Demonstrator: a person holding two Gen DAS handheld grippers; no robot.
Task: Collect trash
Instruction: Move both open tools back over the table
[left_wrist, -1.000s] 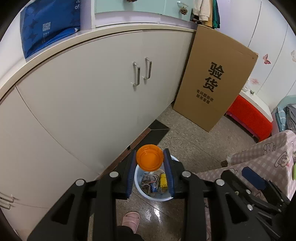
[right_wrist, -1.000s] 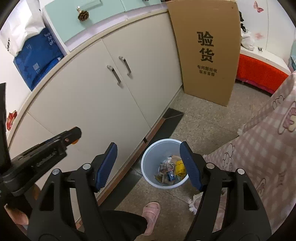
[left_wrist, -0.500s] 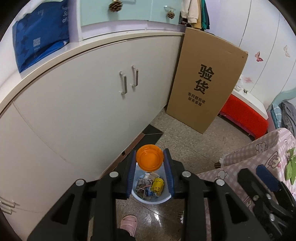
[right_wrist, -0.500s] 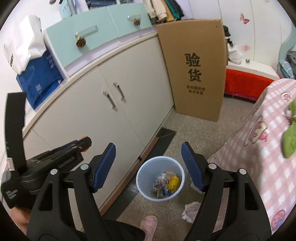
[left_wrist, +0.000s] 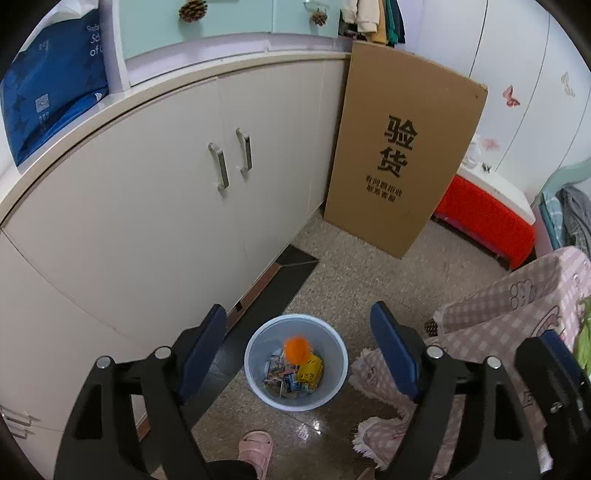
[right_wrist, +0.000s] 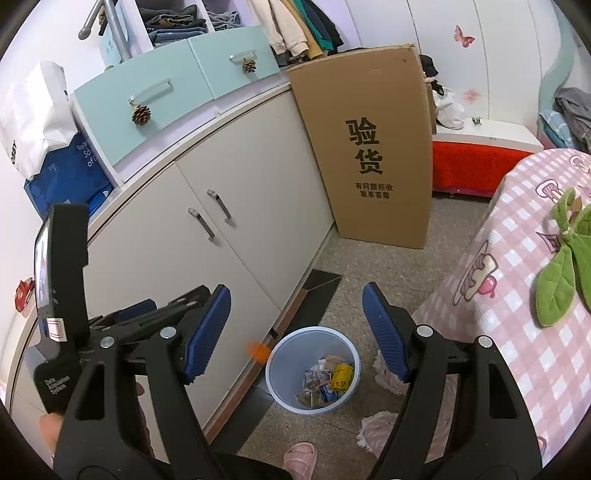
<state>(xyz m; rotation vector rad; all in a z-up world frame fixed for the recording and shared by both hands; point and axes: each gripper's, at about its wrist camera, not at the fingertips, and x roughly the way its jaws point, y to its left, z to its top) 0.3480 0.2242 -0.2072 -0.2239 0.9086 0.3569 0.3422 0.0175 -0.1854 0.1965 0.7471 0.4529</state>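
Observation:
A pale blue trash bin (left_wrist: 334, 354) stands on the floor by the cabinet, holding several wrappers and a yellow packet (left_wrist: 309, 370); it also shows in the right wrist view (right_wrist: 277, 365). An orange lid (left_wrist: 296, 349), blurred, is in the air over the bin; in the right wrist view it shows as an orange blur (right_wrist: 257, 348) left of the bin rim. My left gripper (left_wrist: 297, 350) is open and empty, high above the bin. My right gripper (right_wrist: 295, 332) is open and empty, also above the bin.
White cabinet doors (left_wrist: 177, 206) run along the left. A tall cardboard sheet (left_wrist: 402, 155) leans at the cabinet's end, a red bench (left_wrist: 484, 218) beyond it. A pink checked tablecloth (right_wrist: 517, 295) with a green cloth (right_wrist: 561, 266) is at the right. A pink slipper (left_wrist: 255, 448) is below.
My left gripper opened and let go of the orange lid, which now falls toward the bin. Both grippers rose, so the bin looks smaller.

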